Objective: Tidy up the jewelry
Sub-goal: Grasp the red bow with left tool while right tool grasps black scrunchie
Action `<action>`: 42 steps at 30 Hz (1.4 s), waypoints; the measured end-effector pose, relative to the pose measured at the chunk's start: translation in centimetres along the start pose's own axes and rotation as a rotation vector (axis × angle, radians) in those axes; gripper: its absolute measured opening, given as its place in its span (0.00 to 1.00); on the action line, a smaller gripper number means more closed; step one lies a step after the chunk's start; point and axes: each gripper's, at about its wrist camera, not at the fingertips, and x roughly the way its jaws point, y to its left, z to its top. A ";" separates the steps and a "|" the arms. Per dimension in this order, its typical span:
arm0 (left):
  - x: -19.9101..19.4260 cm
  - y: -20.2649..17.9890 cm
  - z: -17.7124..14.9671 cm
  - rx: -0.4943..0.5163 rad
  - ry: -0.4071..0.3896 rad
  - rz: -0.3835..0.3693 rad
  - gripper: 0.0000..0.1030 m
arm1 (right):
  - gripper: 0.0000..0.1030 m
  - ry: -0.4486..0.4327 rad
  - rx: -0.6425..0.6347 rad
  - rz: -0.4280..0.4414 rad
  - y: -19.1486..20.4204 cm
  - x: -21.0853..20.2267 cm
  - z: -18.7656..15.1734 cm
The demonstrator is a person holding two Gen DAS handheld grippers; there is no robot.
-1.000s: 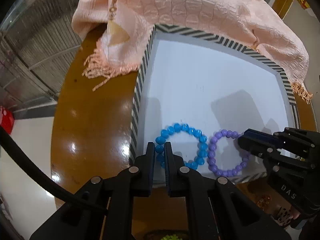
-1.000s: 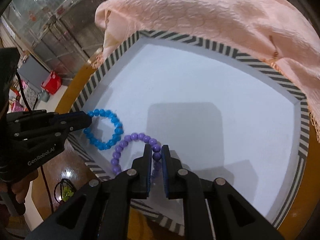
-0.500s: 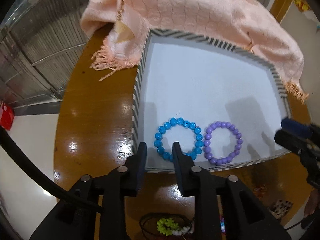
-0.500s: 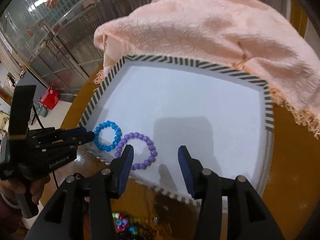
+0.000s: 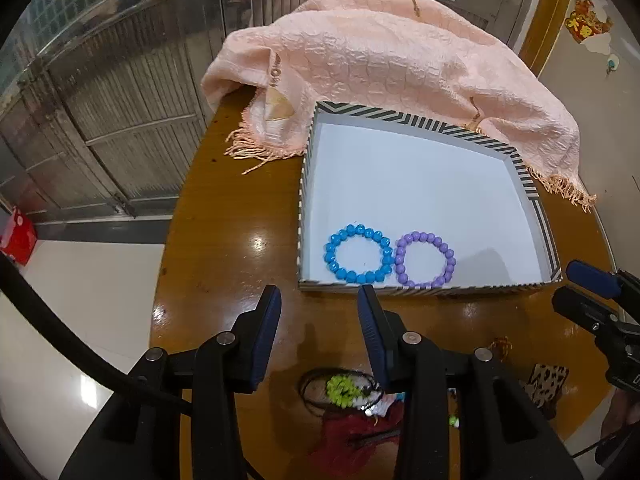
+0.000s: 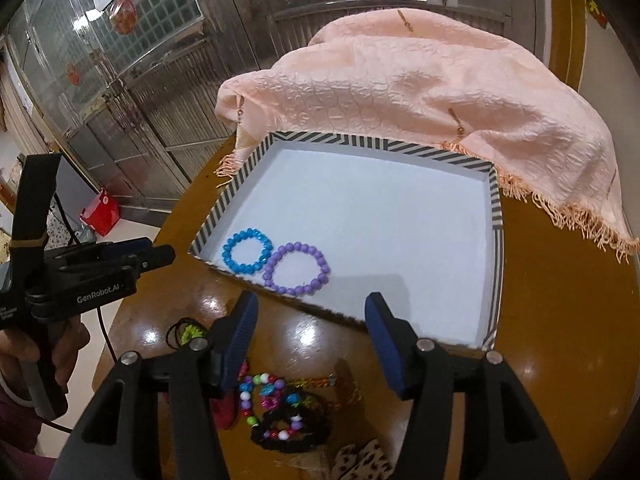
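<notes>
— Both grippers first: how do they stand?
— Left gripper (image 5: 319,308) is spread, its jaws having just been opening, nothing between them. Right gripper (image 6: 310,318) is spread too, jaws likewise just opening, also empty. Both hang over the near edge of the bench (image 5: 240,240), short of the tray (image 5: 536,200).
— What lies under them?
— A heap of jewelry (image 6: 280,412) at the bench's near edge: coloured beads, black cord, a gold chain, something red.
— And the bracelets?
— Inside the tray, along its near wall. Blue bracelet (image 5: 358,254) sits toward the near left corner, purple bracelet (image 5: 425,259) just to its right; the two rings touch side by side, flat on the white floor.
— Further back?
— A pink fringed cloth (image 5: 392,64) is draped over the tray's far rim and spills onto the bench's far edge.
</notes>
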 end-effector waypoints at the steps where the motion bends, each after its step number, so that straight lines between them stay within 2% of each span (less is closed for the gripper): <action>1: -0.3 0.1 -0.2 0.000 -0.004 0.002 0.16 | 0.57 -0.001 -0.006 0.000 0.4 -0.1 -0.2; 7: -1.6 1.1 -1.5 0.004 -0.019 0.005 0.16 | 0.57 -0.006 -0.039 -0.004 2.3 -0.7 -1.2; 13: -2.2 3.3 -3.2 -0.028 -0.001 -0.017 0.16 | 0.57 -0.006 -0.046 0.002 3.0 -1.2 -2.3; 21: -1.8 3.9 -6.1 -0.025 0.053 -0.102 0.16 | 0.57 0.040 -0.057 0.010 3.9 -0.7 -4.9; 24: -1.8 2.8 -7.3 0.016 0.060 -0.146 0.17 | 0.57 0.052 -0.047 0.003 3.6 -0.8 -5.5; 27: -1.2 1.4 -8.4 0.067 0.083 -0.196 0.22 | 0.57 0.055 -0.038 -0.004 2.9 -1.2 -5.9; 32: 0.0 -1.3 -9.7 0.187 0.105 -0.237 0.26 | 0.57 0.087 -0.070 -0.002 2.6 -1.4 -6.9; 38: 0.9 -3.0 -10.2 0.284 0.099 -0.224 0.26 | 0.57 0.178 -0.132 -0.004 3.0 0.1 -8.9; 42: 2.1 -4.0 -10.5 0.318 0.140 -0.225 0.26 | 0.57 0.199 -0.124 0.010 2.7 1.0 -9.3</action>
